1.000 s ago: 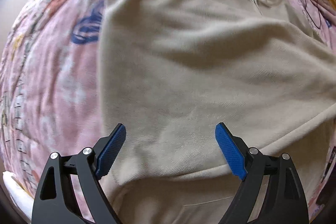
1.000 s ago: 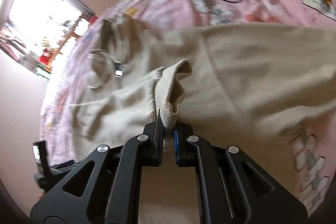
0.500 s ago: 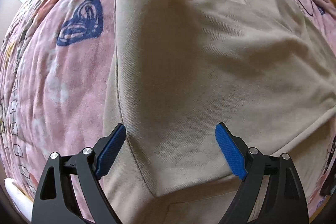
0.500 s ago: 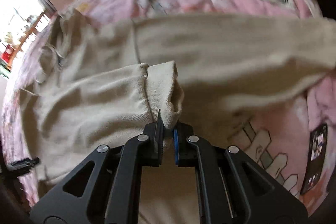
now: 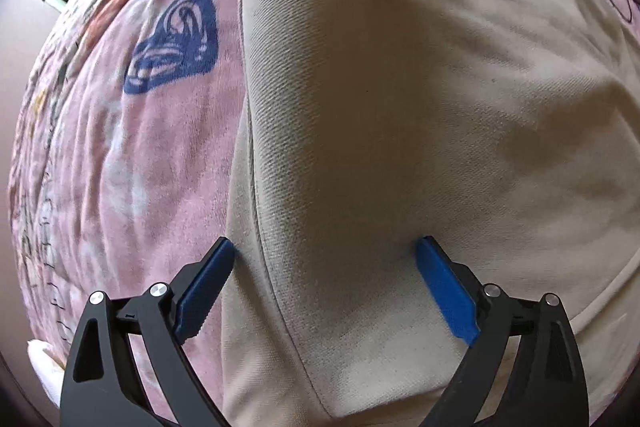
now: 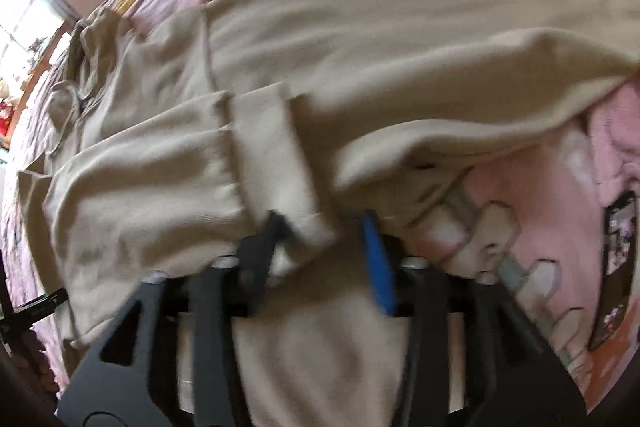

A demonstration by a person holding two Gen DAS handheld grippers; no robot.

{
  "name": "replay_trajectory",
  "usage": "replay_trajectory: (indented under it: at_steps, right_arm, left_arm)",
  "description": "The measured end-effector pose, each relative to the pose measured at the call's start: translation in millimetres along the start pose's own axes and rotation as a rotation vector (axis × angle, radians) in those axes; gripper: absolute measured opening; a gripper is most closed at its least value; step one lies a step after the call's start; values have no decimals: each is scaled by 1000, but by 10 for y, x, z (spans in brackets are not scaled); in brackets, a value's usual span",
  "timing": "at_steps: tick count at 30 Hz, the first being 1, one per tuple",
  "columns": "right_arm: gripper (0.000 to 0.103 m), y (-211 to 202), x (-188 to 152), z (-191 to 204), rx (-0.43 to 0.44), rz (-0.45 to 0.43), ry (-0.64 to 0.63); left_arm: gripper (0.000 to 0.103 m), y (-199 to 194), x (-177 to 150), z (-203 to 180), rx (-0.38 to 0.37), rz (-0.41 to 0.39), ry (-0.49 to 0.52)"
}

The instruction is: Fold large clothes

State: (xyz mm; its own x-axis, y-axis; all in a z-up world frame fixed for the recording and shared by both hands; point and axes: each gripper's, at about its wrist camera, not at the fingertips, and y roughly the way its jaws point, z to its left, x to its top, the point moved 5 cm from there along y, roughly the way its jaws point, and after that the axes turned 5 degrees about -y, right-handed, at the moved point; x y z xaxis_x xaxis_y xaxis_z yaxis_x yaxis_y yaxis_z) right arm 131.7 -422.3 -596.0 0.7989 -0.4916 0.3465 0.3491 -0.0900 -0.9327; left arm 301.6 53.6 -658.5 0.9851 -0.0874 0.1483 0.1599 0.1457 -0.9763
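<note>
The beige hoodie (image 5: 400, 107) lies spread on a pink printed bedspread (image 5: 120, 167), its hood and drawstrings toward the far end in the left wrist view. Its cloth looks like thick cotton fleece with a fine twill grain: soft, limp, fairly heavy for a garment, and not slippery. It will probably sag and drag rather than hold any shape, so a fold likely needs 2 holds, or a slow pull flat across the bed. The best places to take it look like the firmer parts: a side seam, the ribbed cuff or the hem band.

At the left, the left gripper (image 5: 324, 259) points steeply down over the folded side edge (image 5: 256, 187) of the hoodie. Its 2 blue ridged pads (image 5: 204, 287) stand wide and are opening further, 1 at the edge by the bedspread, 1 on the body cloth, with only flat fabric between them and nothing pinched.

At the right, the right gripper (image 6: 324, 231) is opening its jaws. The ribbed cuff (image 6: 276, 163) of the sleeve (image 6: 140, 179), laid across the chest, sits between them, apparently loose against the black finger. The picture is blurred here. A dark flat phone-like object (image 6: 616, 267) lies on the bedspread at the far right.
</note>
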Motion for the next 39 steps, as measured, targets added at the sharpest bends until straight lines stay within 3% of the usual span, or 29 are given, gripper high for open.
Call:
replay_trajectory:
  at_steps: [3, 9, 19, 23, 25, 30, 34, 39]
  right_arm:
    - [46, -71, -10, -193, -64, -5, -14]
    - [46, -479, 13, -684, -20, -70, 128]
    - [59, -1500, 244, -2021, -51, -293, 379]
    - [64, -1672, 448, -2600, 19, -370, 523]
    - [65, -1689, 552, -2883, 54, -398, 608]
    - [65, -1552, 779, -3332, 83, -403, 679]
    - [65, -1320, 878, -3559, 108, -358, 719]
    - [65, -1058, 867, -3787, 131, -310, 771]
  left_arm:
    - [90, -25, 95, -78, 39, -6, 22]
    - [89, -518, 120, -245, 18, -47, 37]
    - [89, -1507, 71, -1211, -170, -155, 75]
    - [89, -1931, -123, -1810, -243, -198, 143]
    - [89, -2121, -262, -2125, -270, -213, 188]
    - [89, -2479, -574, -2847, -304, -241, 294]
    - [89, -2593, -767, -3301, -345, -212, 332]
    - [89, -2618, -906, -3663, -340, -205, 373]
